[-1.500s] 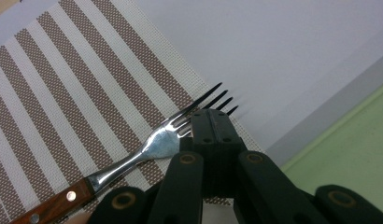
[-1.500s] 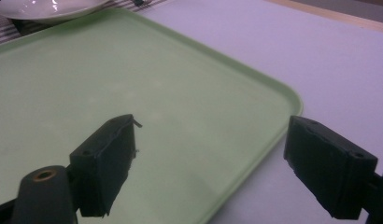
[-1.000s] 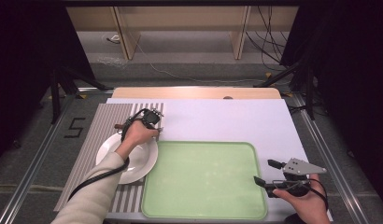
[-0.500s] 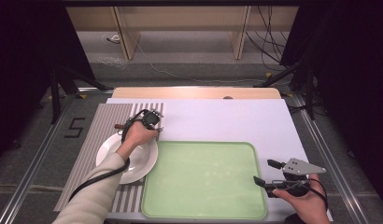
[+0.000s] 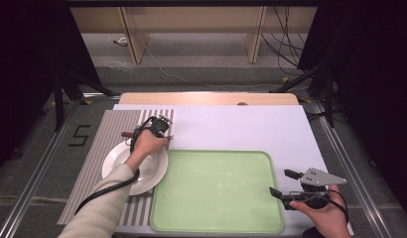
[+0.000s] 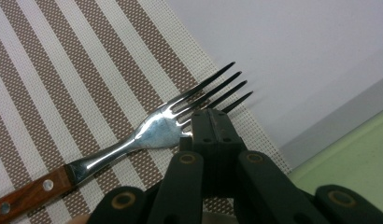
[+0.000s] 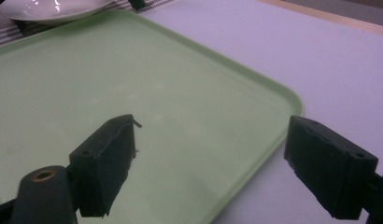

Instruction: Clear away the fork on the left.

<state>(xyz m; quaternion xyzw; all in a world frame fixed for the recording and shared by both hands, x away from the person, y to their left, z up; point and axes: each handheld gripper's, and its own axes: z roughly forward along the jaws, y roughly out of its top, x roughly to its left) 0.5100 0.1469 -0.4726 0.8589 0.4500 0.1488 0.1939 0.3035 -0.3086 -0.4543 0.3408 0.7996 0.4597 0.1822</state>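
Note:
A fork [image 6: 157, 128] with a brown wooden handle lies on a striped placemat [image 6: 63, 70], its tines towards the mat's edge. My left gripper [image 6: 210, 122] is shut, its tips resting over the base of the tines; I cannot tell whether it pinches the fork. From above, the left gripper [image 5: 159, 125] sits at the mat's far right, just beyond a white plate [image 5: 134, 166], and the fork handle [image 5: 127, 134] pokes out to its left. My right gripper [image 5: 282, 182] is open at the right edge of a green tray [image 5: 216, 191], nothing between its jaws [image 7: 227, 163].
The green tray [image 7: 133, 93] is bare and takes up the front middle of the white table top [image 5: 241, 129]. The plate [image 7: 49, 9] touches the tray's left rim. A wooden strip [image 5: 206, 98] runs along the table's far edge.

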